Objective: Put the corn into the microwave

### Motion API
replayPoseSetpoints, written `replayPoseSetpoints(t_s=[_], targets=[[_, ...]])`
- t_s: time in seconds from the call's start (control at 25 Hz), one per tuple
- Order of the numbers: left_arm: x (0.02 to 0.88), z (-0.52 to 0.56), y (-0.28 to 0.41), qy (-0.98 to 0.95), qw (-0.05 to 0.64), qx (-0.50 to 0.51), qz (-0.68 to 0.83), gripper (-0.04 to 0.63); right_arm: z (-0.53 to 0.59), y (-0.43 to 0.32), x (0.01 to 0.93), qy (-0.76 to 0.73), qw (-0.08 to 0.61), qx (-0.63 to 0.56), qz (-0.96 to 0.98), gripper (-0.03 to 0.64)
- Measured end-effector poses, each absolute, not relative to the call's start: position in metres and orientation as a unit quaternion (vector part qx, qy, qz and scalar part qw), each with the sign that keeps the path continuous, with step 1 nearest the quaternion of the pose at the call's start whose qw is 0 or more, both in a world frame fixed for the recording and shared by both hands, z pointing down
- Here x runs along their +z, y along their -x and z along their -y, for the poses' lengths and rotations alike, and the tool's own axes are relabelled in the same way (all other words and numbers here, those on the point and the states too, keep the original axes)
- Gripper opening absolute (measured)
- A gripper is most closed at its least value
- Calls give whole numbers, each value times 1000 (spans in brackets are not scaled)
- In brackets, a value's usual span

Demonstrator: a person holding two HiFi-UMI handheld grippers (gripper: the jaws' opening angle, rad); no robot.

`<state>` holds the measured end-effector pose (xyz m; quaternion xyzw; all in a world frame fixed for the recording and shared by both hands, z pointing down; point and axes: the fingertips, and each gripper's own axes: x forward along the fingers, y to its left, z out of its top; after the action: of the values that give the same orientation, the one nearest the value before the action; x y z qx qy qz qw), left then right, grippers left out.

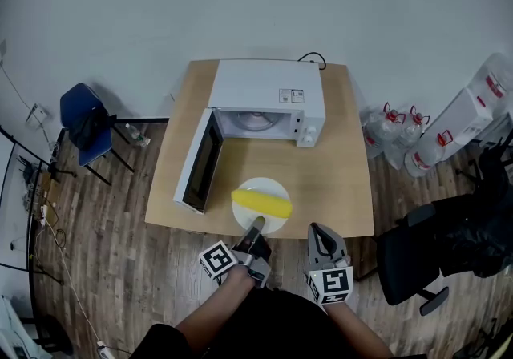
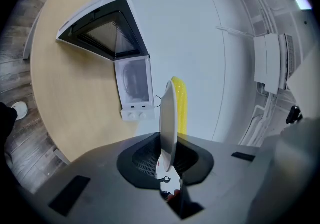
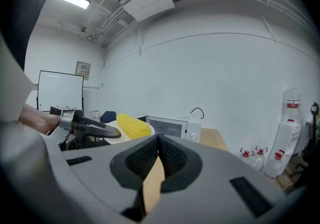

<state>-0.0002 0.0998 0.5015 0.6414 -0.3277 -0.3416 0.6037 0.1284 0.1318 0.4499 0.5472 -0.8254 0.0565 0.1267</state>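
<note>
We face a wooden table (image 1: 341, 181) that carries a white microwave (image 1: 268, 93) at its far side, its door (image 1: 200, 167) swung wide open toward us. In front of the oven's mouth, above the table's near edge as the head view shows it, we hold a white plate (image 1: 260, 187) with the yellow corn (image 1: 262, 203) lying across it. Our left gripper (image 1: 255, 229) pinches the plate's near rim between its jaws, while our right gripper (image 1: 321, 235) hangs just beside it with its jaws pressed together on nothing.
</note>
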Motion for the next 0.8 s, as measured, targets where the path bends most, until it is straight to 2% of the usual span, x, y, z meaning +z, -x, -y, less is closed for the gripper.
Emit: replayPoseSetpoints(t_s=[0.44,0.8], targets=[[516,-33,7,-648,614,-322,314,32,-69,-115,446,-561,147,55,813,60],[537,26,27,-657,627,-277,313,32,-6,-94,448,-584,121,78,799,60]])
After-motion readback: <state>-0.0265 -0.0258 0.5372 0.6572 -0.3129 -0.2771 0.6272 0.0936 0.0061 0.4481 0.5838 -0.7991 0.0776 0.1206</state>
